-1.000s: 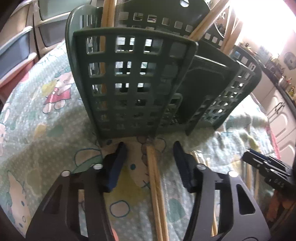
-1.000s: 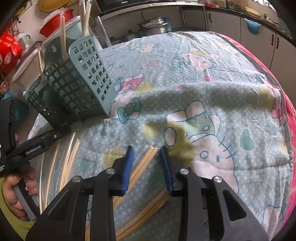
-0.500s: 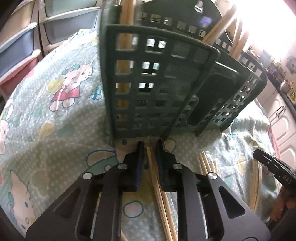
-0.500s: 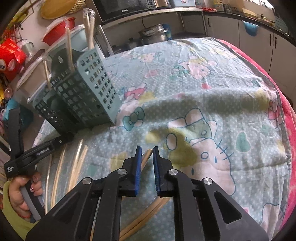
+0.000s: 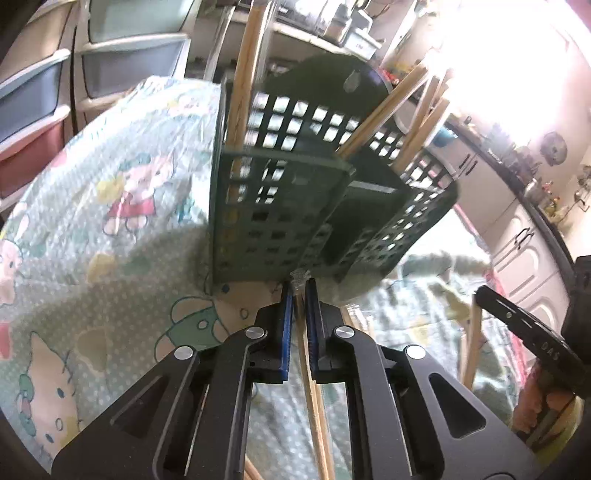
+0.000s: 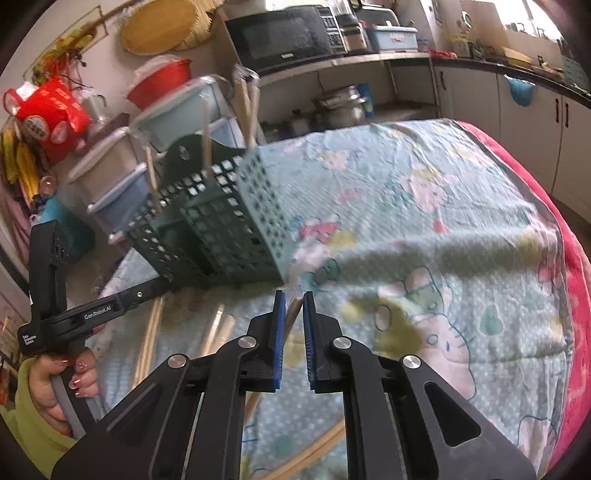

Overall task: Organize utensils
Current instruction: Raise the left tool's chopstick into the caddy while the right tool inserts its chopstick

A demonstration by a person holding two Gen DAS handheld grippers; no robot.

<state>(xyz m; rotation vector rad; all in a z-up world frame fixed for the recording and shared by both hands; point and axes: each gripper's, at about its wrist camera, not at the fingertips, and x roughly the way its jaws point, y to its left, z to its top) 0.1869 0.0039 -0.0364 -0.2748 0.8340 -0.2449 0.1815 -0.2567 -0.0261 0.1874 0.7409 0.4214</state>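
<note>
Left gripper (image 5: pixel 299 295): jaws pressed nearly together, pinching a pair of wooden chopsticks (image 5: pixel 314 398) that runs back between the blue pads (image 5: pixel 286 332) and under the tool.
Chopstick tip, left: pokes out just past the fingertips, wrapped in clear film, touching or almost touching the foot of the basket; motion blur makes it hard to tell which.
Right gripper (image 6: pixel 293 306): jaws drawn close, clamped on another pair of chopsticks (image 6: pixel 291 314) in a clear sleeve, the tip sticking out between the blue pads (image 6: pixel 279 332).
Loose chopsticks: several more pairs (image 6: pixel 218 330) lie flat on the cloth to the left of the right gripper and beneath it.
Basket (image 5: pixel 280 218): a dark green slotted utensil holder standing upright directly ahead of the left gripper; from the right gripper (image 5: pixel 532 339) it sits ahead and to the left.
Basket contents: chopsticks stand in it, one pair upright (image 5: pixel 247 74) at its left side, others leaning (image 5: pixel 402 107) toward the right.
Cloth (image 5: pixel 110 206): a pale green cartoon-cat print covering the table under both tools and the basket.
Other tool in view: the left gripper (image 6: pixel 99 310) shows at the far left of the right camera, held by a hand (image 6: pixel 62 387) in a yellow-green sleeve.
Background: storage drawers (image 5: pixel 33 92) beyond the cloth on the left; a microwave (image 6: pixel 284 33) on the counter far ahead of the right gripper.
</note>
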